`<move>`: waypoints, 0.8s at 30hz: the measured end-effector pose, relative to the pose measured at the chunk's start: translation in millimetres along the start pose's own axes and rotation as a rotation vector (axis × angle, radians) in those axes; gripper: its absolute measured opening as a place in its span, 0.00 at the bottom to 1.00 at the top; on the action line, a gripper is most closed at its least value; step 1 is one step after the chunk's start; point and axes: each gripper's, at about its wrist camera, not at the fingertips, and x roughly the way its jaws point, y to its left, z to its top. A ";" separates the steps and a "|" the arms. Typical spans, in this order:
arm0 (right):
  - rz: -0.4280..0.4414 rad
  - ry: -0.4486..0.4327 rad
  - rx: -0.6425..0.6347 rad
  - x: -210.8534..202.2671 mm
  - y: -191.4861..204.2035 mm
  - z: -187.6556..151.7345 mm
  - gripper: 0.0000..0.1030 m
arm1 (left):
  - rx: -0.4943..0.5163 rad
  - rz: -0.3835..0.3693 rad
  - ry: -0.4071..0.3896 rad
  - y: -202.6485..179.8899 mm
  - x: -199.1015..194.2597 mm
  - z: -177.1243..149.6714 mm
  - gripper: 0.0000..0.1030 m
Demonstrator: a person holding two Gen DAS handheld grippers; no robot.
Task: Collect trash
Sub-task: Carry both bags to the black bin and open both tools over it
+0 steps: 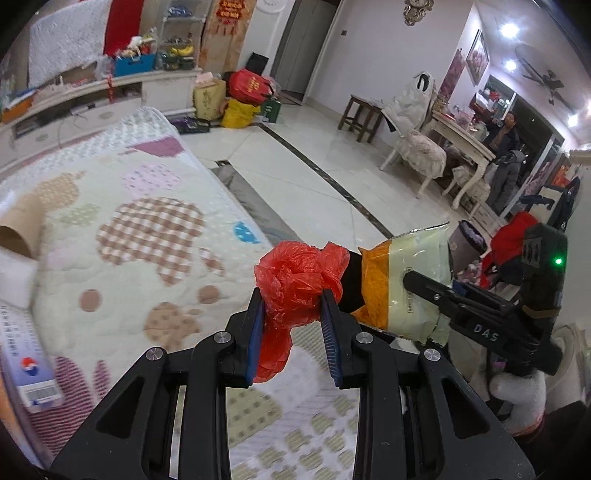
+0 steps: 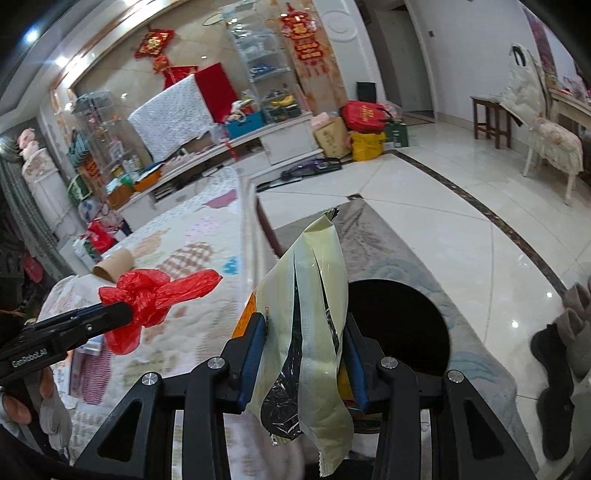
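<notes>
Black bin (image 2: pixel 399 325) (open) — right gripper (image 2: pixel 306 354) clamping torn wrapper (image 2: pixel 314 295) above

We see a bright room lit by ceiling spotlights (image 1: pixel 509 29), glare on the glossy floor (image 2: pixel 513 325), motion blur at the left, and dark fisheye-bent corners.

- The left wrist view looks down along its own fingers, close above a pastel patchwork quilted cover (image 1: pixel 122 221), facing the white tiled floor (image 1: pixel 317 166).
- The right wrist view, equally close, faces the same way.
- Both share that cover (image 2: pixel 192 258), floor (image 2: pixel 461 206) and each other's tool.
</notes>
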 end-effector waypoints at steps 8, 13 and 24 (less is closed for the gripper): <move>-0.088 0.029 0.027 15.8 -34.4 1.0 0.38 | -0.032 -0.082 0.047 -17.0 39.3 5.5 0.26; -0.147 0.040 0.029 23.7 -47.6 -1.7 0.44 | -0.045 -0.118 0.069 -30.3 61.0 6.7 0.27; -0.174 0.058 0.056 31.1 -58.7 -2.3 0.63 | -0.063 -0.132 0.080 -31.0 73.6 4.1 0.60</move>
